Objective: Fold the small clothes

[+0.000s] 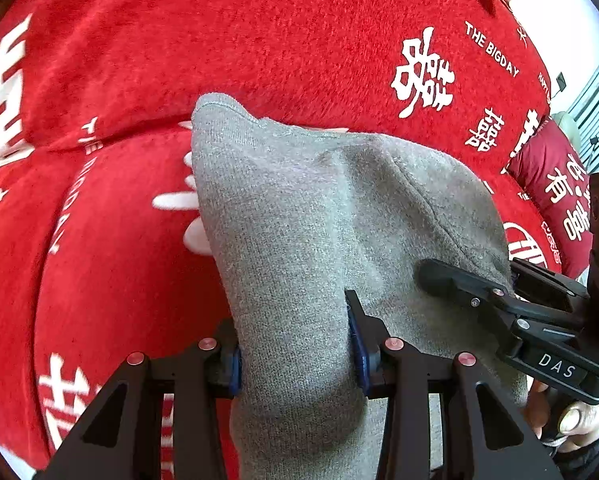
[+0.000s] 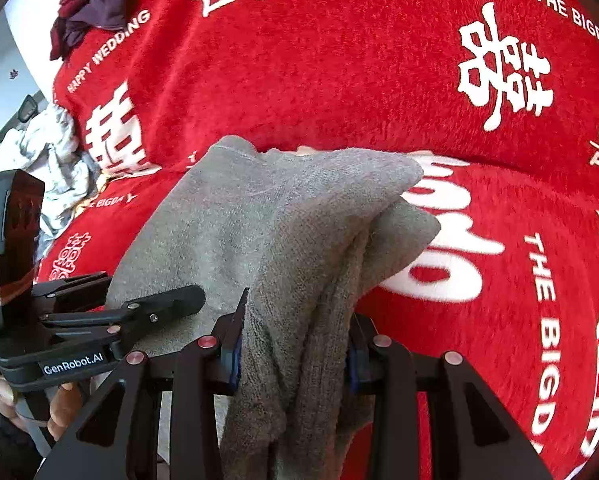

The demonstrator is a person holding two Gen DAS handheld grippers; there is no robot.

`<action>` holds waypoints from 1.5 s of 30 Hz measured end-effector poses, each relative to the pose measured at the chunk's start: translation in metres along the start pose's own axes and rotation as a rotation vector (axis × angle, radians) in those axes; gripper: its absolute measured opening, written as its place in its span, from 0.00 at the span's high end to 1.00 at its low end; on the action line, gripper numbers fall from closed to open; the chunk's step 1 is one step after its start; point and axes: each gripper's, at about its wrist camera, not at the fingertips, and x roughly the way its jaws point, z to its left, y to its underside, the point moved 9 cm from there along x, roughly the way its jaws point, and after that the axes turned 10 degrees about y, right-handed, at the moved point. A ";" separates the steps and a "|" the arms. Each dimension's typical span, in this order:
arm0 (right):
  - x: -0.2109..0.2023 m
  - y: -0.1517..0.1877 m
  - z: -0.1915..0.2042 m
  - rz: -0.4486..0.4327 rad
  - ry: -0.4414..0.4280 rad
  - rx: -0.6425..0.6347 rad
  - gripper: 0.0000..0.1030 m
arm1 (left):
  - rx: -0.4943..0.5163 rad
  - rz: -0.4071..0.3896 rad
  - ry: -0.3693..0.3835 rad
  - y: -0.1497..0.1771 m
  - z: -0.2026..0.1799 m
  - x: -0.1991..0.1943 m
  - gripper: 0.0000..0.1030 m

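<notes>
Both claws have hold of one small grey knitted garment (image 1: 307, 216), prob a sock or similar, draped over a fluffy red blanket w/ white characters and "THE BIGDAY" lettering (image 1: 259, 32). The left gripper (image 1: 297, 354) is pinching a thick bunch of the grey knit between its blue-padded fingers; the cloth fills the gap and hangs down below the jaws. The right gripper (image 2: 293, 354) is doing the same on the other side, clamped on a doubled-up wad, w/ a loose flap (image 2: 407, 232) sticking out towards the blanket. The far hem (image 1: 219, 102) rests on the red pile, so the piece is half lifted, half lying.

Off to the side, not in play: a crumpled dark purple-and-maroon cloth (image 2: 95, 4) at the blanket's far edge, and a rumpled pale grey-white fabric heap (image 2: 47, 152) nearby.

What could go wrong, imo:
- Both grips are bunched, not on clean edges, so any fold laid down from here would likely come out lumpy or crooked.
- The knit could stretch or slip out of one claw if the two pull apart.
- The fluffy pile may drag the far hem and skew it.
- The grippers sit close together and could knock each other.
</notes>
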 end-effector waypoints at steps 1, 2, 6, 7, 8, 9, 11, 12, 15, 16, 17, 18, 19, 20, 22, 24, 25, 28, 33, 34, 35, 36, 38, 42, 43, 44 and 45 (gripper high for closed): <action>-0.003 0.005 0.006 -0.003 0.001 -0.002 0.61 | -0.002 -0.001 -0.006 0.006 0.000 -0.004 0.59; -0.007 0.012 0.012 -0.006 0.002 -0.010 0.61 | -0.002 -0.001 -0.014 0.013 0.002 -0.008 0.59; -0.012 0.033 0.031 -0.001 0.004 -0.042 0.61 | -0.004 0.004 -0.039 0.037 0.007 -0.017 0.59; -0.012 0.036 0.033 0.001 0.004 -0.046 0.61 | -0.010 0.004 -0.040 0.041 0.009 -0.018 0.59; -0.012 0.040 0.036 0.002 0.006 -0.055 0.61 | -0.016 0.003 -0.039 0.047 0.011 -0.020 0.59; -0.013 0.044 0.040 0.003 0.009 -0.064 0.61 | -0.022 0.001 -0.039 0.052 0.013 -0.021 0.59; -0.012 0.053 0.045 0.001 0.010 -0.079 0.61 | -0.029 -0.002 -0.037 0.057 0.016 -0.022 0.59; -0.011 0.055 0.047 0.001 0.012 -0.084 0.61 | -0.035 -0.004 -0.036 0.060 0.019 -0.021 0.59; -0.005 0.060 0.049 0.002 0.015 -0.087 0.61 | -0.048 -0.012 -0.036 0.061 0.026 -0.016 0.59; -0.001 0.060 0.048 0.005 0.016 -0.084 0.61 | -0.050 -0.014 -0.037 0.061 0.028 -0.013 0.59; 0.002 0.061 0.047 0.007 0.015 -0.083 0.61 | -0.048 -0.016 -0.036 0.061 0.031 -0.011 0.59; 0.004 0.061 0.047 0.006 0.016 -0.084 0.61 | -0.050 -0.019 -0.033 0.062 0.033 -0.008 0.59; 0.007 0.061 0.047 0.006 0.018 -0.085 0.61 | -0.055 -0.019 -0.030 0.063 0.035 -0.006 0.59; 0.011 0.062 0.046 0.004 0.017 -0.088 0.61 | -0.062 -0.018 -0.027 0.064 0.037 -0.003 0.59; 0.019 0.064 0.044 0.014 0.012 -0.087 0.61 | -0.078 -0.005 -0.026 0.069 0.046 0.008 0.58; 0.036 0.069 0.038 0.043 0.015 -0.072 0.61 | -0.113 0.014 -0.031 0.076 0.058 0.018 0.47; 0.042 0.072 0.034 0.054 0.022 -0.063 0.61 | -0.137 -0.006 -0.028 0.078 0.064 0.018 0.36; 0.056 0.080 0.021 0.089 0.016 -0.011 0.47 | -0.171 -0.010 -0.033 0.082 0.075 0.017 0.17; 0.057 0.086 -0.004 0.143 0.002 0.074 0.25 | -0.218 -0.003 -0.002 0.086 0.083 0.003 0.17; 0.051 0.086 -0.010 0.136 0.009 0.081 0.24 | -0.227 -0.020 -0.007 0.086 0.085 -0.007 0.17; 0.042 0.086 -0.016 0.122 0.013 0.088 0.24 | -0.229 -0.037 -0.020 0.085 0.086 -0.016 0.17; 0.035 0.086 -0.018 0.109 0.019 0.090 0.24 | -0.226 -0.056 -0.042 0.084 0.087 -0.026 0.17; 0.011 0.084 -0.019 0.053 0.038 0.067 0.24 | -0.202 -0.080 -0.084 0.084 0.087 -0.043 0.17; -0.024 0.088 0.015 -0.038 -0.009 -0.075 0.23 | -0.131 -0.053 -0.166 0.093 0.080 -0.047 0.17; -0.029 0.093 0.031 -0.052 -0.020 -0.143 0.23 | -0.120 -0.037 -0.191 0.096 0.079 -0.043 0.17; -0.030 0.096 0.042 -0.056 -0.021 -0.186 0.23 | -0.112 -0.031 -0.208 0.099 0.080 -0.040 0.17; -0.029 0.104 0.057 -0.059 -0.020 -0.258 0.23 | -0.113 -0.035 -0.217 0.101 0.082 -0.037 0.17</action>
